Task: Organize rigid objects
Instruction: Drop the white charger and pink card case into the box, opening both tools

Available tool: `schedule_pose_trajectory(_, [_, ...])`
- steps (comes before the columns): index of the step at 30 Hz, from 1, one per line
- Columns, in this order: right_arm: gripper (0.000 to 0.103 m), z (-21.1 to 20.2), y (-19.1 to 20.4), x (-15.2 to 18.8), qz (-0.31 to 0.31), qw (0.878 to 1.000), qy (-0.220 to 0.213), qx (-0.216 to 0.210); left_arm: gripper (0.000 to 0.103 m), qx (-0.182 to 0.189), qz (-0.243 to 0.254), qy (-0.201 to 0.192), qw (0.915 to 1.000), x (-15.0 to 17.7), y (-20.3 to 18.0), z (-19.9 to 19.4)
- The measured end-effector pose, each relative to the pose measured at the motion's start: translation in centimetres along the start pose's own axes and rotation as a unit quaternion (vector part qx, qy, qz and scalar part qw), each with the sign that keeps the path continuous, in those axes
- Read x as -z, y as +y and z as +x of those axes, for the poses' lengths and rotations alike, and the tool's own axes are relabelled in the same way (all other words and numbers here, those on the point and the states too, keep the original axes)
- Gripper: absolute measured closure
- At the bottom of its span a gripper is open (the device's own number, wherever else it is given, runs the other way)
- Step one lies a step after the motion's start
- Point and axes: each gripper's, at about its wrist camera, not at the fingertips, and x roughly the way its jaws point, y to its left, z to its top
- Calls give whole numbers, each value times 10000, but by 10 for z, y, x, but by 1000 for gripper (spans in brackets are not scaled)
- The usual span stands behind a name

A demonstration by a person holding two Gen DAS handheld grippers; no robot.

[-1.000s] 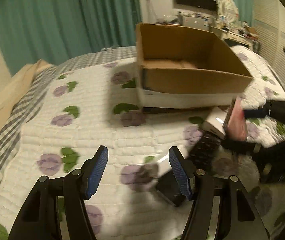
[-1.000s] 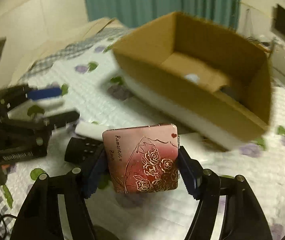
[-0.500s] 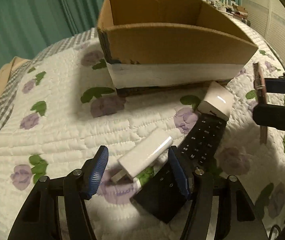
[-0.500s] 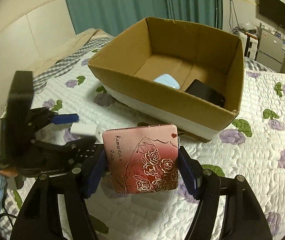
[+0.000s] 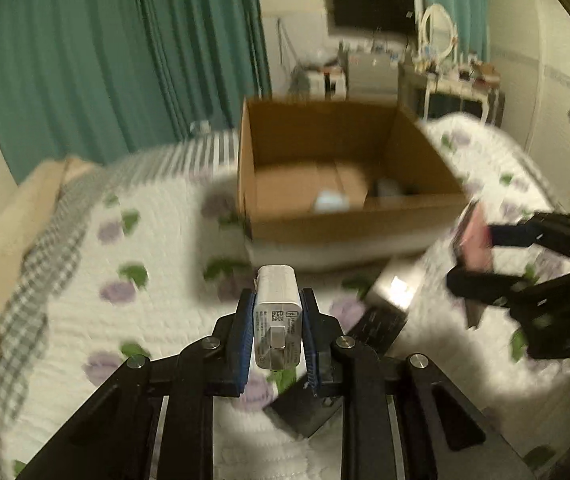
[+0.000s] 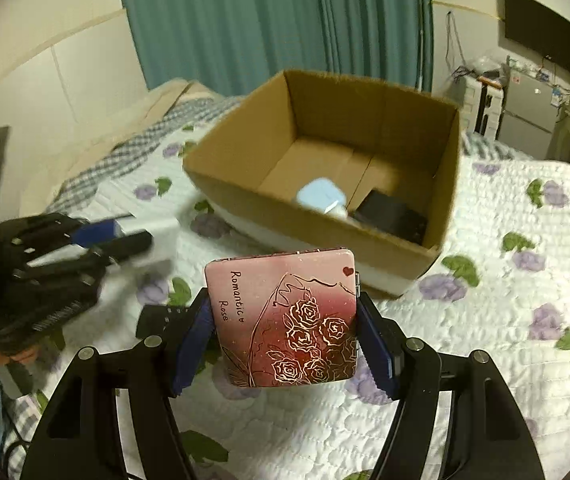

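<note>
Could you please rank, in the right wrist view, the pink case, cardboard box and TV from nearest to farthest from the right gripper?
1. Pink case: clamped between the right gripper fingers.
2. Cardboard box: ahead on the bed.
3. TV: far wall, upper right.

A bed (image 6: 525, 320) covered by a white quilt printed with purple flowers and green leaves is carrying an open cardboard box (image 6: 451, 184). A black remote control (image 5: 373, 330) and a small white box (image 5: 395, 290) are lying on the quilt near the cardboard box.
</note>
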Motion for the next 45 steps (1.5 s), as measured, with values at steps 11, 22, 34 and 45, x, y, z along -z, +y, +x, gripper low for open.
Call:
schedule_pose_trajectory(11, [35,-38,-8,-78,-312,9956,-739,476,81,63,107,-737,9972,-88,-9,-10])
schedule_pose_trajectory(22, [35,6,-41,-113,-383,9940,-674,767,81,-8,116,-387,9992,-118,-10,83])
schedule_pose_trajectory(34, [35,28,-55,-108,-212,9961,-450,729,42,19,-165,-469,9988,-104,-6,97])
schedule_pose_trajectory(45, [30,80,-73,-123,-41,9962,-162,858,41,-159,-239,-487,9984,-109,4,86])
